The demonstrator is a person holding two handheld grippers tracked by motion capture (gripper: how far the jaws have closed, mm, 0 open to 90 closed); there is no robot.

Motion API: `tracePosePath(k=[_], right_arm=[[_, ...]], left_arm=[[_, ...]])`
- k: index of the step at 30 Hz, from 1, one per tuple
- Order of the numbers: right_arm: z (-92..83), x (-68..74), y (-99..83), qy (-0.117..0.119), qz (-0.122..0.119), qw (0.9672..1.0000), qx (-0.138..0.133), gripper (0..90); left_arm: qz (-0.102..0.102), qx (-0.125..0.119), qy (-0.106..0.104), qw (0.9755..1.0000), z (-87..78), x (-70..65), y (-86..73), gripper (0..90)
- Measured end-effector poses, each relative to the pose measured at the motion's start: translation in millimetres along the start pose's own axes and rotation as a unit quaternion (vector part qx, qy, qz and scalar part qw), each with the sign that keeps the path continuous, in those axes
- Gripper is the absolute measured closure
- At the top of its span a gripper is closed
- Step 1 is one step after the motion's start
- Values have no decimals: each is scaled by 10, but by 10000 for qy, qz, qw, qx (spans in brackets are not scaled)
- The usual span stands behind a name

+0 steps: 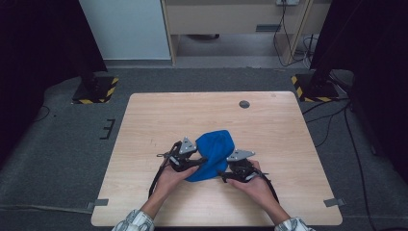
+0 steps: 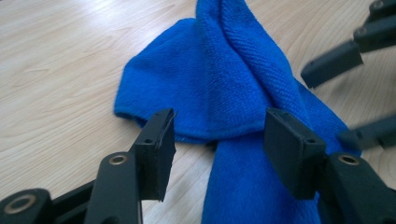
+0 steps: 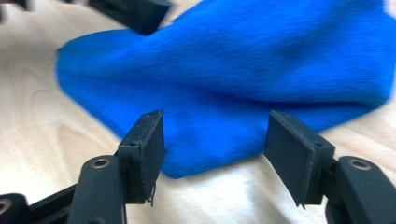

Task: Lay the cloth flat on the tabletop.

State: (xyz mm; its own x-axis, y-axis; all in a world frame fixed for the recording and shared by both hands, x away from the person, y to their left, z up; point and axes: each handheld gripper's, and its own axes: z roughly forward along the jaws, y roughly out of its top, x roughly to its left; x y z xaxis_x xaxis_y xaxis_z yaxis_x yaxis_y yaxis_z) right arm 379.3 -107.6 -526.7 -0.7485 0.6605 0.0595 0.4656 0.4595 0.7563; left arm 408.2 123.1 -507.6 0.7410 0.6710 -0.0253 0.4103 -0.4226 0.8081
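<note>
Blue bunched cloth [image 1: 214, 154] on table [image 1: 144, 125]

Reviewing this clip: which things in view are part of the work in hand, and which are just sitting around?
In the job:
- blue cloth, bunched on the table
- left gripper, jaws open at the cloth's near-left edge
- right gripper, jaws open at its near-right edge

Just lying about:
- dark round disc near the table's far edge
- two striped stand bases on the floor
- cables
</note>
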Motion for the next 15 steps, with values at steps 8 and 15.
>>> tracePosePath(k=[8, 15], right_arm=[[56, 101, -39, 114, -206, 9997, 114, 348], [36, 79, -56, -127, -419, 9990, 96, 596]], left_arm=[[-25, 146, -177, 9997, 202, -11, 55, 470], [212, 330, -205, 9990, 284, -36, 66, 779]])
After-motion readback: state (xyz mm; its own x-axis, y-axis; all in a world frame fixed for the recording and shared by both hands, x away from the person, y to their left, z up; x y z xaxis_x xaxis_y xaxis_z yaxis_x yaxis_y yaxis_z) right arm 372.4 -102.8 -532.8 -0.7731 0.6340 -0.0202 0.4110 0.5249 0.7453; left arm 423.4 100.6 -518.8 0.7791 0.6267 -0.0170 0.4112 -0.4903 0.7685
